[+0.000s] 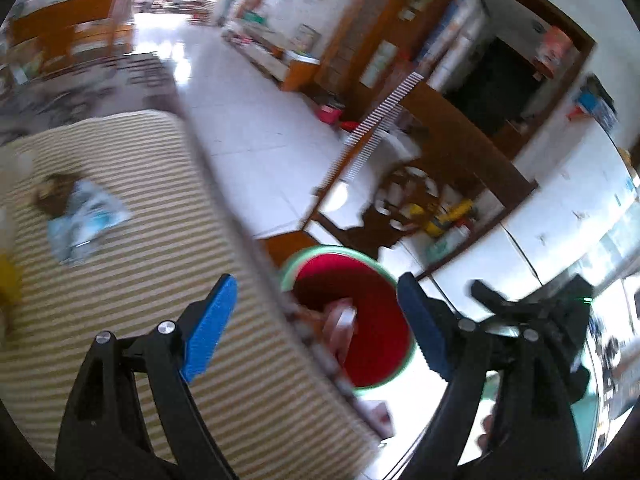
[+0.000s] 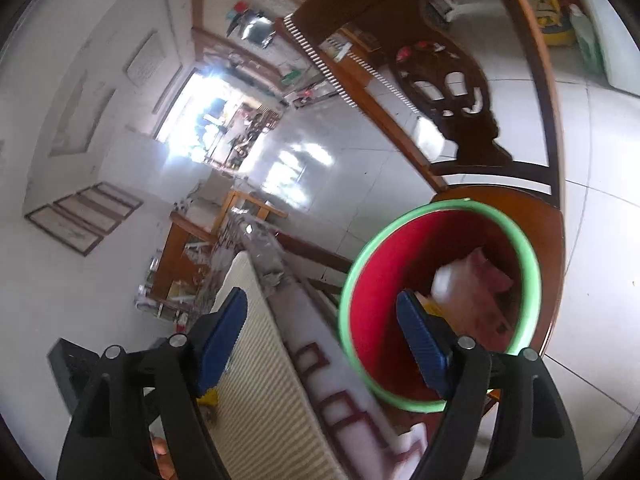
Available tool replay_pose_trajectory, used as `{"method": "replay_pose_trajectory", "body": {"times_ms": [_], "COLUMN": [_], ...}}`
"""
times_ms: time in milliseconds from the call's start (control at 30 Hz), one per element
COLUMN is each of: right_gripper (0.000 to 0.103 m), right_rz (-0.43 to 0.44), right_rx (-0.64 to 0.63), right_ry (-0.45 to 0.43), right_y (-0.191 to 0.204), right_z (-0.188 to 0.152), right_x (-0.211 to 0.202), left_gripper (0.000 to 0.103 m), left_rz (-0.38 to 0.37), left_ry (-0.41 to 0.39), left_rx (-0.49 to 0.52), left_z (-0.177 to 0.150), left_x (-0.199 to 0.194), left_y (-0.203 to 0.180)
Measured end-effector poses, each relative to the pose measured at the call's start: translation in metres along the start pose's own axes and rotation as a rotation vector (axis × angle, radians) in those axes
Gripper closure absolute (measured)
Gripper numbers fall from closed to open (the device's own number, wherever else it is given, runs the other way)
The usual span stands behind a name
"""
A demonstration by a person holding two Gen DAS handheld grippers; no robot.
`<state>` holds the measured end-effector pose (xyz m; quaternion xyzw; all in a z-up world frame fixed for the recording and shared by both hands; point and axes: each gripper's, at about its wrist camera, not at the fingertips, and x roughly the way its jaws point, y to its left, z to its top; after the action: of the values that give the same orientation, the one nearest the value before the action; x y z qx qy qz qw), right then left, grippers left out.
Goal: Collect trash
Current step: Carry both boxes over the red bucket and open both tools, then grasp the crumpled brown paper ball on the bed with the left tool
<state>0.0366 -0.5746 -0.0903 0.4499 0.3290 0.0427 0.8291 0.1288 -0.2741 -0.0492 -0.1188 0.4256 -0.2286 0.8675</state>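
Observation:
A red bin (image 1: 380, 344) with a green rim stands beside the striped table mat (image 1: 132, 280). My left gripper (image 1: 318, 328) is open over the table's edge and the bin; a blurred pink and white scrap (image 1: 340, 324) shows loose between its jaws, inside the bin. A blue-white wrapper (image 1: 86, 220) and a brown scrap (image 1: 56, 196) lie further off on the mat. My right gripper (image 2: 324, 340) is open and holds nothing, its right finger over the bin (image 2: 372, 280). Pink wrappers (image 2: 484, 292) and a blurred white piece (image 2: 446, 282) lie in the bin.
The bin rests on a wooden chair seat (image 2: 552, 240) with a carved back (image 2: 460, 92). A white cloth with red patterns (image 2: 340, 392) hangs over the table's edge. A yellow item (image 1: 8, 280) sits at the mat's left. White tiled floor (image 1: 248, 128) stretches beyond.

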Motion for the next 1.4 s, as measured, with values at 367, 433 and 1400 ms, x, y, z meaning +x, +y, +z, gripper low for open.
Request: {"method": "replay_pose_trajectory", "body": {"times_ms": [367, 433, 1400], "right_gripper": [0.026, 0.025, 0.024], "right_rz": [0.336, 0.358, 0.103], "right_rx": [-0.254, -0.315, -0.576], "right_ry": [0.265, 0.322, 0.513], "right_y": [0.148, 0.167, 0.204], "right_z": [-0.092, -0.116, -0.169], "right_x": [0.031, 0.044, 0.097], "left_gripper": [0.024, 0.024, 0.078], "left_rz": [0.462, 0.491, 0.324], "left_ry": [-0.177, -0.130, -0.121], "left_rx": [-0.421, -0.424, -0.333], "left_z": [-0.053, -0.060, -0.099], "left_x": [-0.110, -0.110, -0.201], "left_y": [0.197, 0.215, 0.241]}}
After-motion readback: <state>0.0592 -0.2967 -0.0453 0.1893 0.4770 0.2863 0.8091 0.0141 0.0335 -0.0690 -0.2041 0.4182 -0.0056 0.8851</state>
